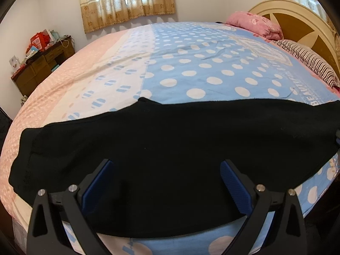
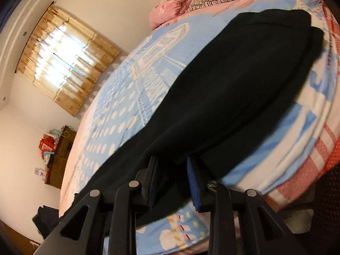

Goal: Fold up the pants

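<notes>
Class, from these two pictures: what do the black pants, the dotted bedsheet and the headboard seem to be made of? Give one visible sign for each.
Black pants: seemingly a soft knit or fleece, matt; the surface looks fuzzy, without sheen.
Dotted bedsheet: probably printed cotton, matt; it shows fine creases.
Headboard: likely painted wood, cream frame around brown panels, slightly glossy.

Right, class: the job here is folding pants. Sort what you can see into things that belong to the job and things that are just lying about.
Belongs to the job:
- black pants, spread across the near edge of the bed
- left tongs, open over them
- right tongs, at the pants' edge

Just lying about:
- pink pillow
- striped pillow
- curtains
- cluttered wooden cabinet
</notes>
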Demonstrator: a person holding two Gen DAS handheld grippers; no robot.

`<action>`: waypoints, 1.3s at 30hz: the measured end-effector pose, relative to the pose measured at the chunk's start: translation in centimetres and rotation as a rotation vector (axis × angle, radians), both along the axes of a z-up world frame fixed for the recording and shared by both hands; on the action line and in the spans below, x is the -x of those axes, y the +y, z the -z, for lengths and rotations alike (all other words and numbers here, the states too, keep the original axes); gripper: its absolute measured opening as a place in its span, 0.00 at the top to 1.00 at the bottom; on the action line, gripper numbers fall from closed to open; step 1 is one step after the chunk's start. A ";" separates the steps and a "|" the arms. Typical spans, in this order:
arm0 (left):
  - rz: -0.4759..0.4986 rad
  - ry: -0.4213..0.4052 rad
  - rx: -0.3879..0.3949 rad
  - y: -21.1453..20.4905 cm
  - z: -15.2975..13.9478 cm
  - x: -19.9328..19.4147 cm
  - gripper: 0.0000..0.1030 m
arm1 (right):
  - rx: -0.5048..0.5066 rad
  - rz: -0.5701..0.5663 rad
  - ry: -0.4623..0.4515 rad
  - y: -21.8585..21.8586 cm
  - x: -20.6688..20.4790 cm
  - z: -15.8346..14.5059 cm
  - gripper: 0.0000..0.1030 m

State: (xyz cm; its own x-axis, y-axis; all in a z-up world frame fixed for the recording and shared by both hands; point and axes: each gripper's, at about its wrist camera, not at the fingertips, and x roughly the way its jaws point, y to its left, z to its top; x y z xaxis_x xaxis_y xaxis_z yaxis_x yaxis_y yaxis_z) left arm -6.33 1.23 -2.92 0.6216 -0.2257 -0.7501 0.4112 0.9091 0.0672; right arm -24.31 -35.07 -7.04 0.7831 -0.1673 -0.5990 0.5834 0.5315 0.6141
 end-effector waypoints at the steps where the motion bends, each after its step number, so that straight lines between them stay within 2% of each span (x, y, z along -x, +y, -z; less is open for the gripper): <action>1: -0.001 -0.003 -0.005 0.0 0.0 0.1 0.01 | 0.003 -0.003 -0.004 0.0 -0.3 0.1 0.72; 2: -0.004 -0.004 -0.006 0.0 0.0 0.0 0.01 | 0.001 -0.009 -0.010 -0.2 -0.2 0.3 0.75; 3: -0.009 -0.003 -0.008 0.1 -0.1 0.0 0.01 | -0.001 -0.013 -0.015 -0.2 -0.3 0.4 0.84; 5: -0.021 0.003 -0.004 0.3 0.0 -0.1 0.01 | -0.004 -0.024 -0.018 0.0 -0.5 0.6 0.94; 8: -0.025 0.009 -0.003 0.4 0.0 -0.2 0.01 | -0.011 -0.020 -0.027 0.2 0.1 0.4 0.95; 15: 0.017 0.003 -0.012 -0.7 -0.1 0.4 0.01 | 0.059 0.041 -0.027 0.6 3.8 -2.2 0.95; 18: 0.031 0.004 -0.016 -1.2 0.0 0.5 0.01 | 0.090 0.032 -0.013 0.9 3.3 -2.9 0.94; 22: 0.043 0.007 -0.015 -1.8 -0.1 0.7 0.01 | 0.035 0.009 0.043 0.6 1.4 -1.7 0.83; 25: 0.046 -0.003 -0.011 -1.6 -0.4 0.9 0.01 | -0.026 0.031 0.035 0.0 0.8 0.0 0.75; 29: 0.023 -0.004 -0.014 -0.8 -0.5 0.6 0.01 | -0.061 0.020 -0.023 0.1 0.7 0.1 0.51; 33: -0.001 0.002 -0.003 -0.3 -0.4 0.1 0.01 | -0.068 0.072 -0.043 0.5 0.0 0.4 0.49; 34: -0.004 0.006 0.000 -0.3 -0.4 0.0 0.01 | -0.075 0.090 -0.054 0.4 -0.1 0.5 0.49; 35: -0.003 0.007 0.004 -0.3 -0.4 0.0 0.01 | -0.078 0.108 -0.062 0.1 -0.2 0.5 0.57; 36: -0.001 0.008 0.005 -0.3 -0.5 0.0 0.01 | -0.069 0.117 -0.057 0.0 -0.4 0.4 0.72; 39: 0.011 -0.002 -0.002 -0.4 -0.7 0.2 0.01 | -0.090 0.113 -0.060 -1.0 -0.2 1.1 0.91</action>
State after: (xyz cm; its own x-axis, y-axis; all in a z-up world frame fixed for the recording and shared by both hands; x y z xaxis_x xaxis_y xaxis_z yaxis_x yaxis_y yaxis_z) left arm -6.55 0.79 -2.25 0.6205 -0.2309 -0.7495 0.4207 0.9045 0.0696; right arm -24.16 -36.04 -8.12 0.7970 -0.2041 -0.5685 0.5973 0.4063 0.6915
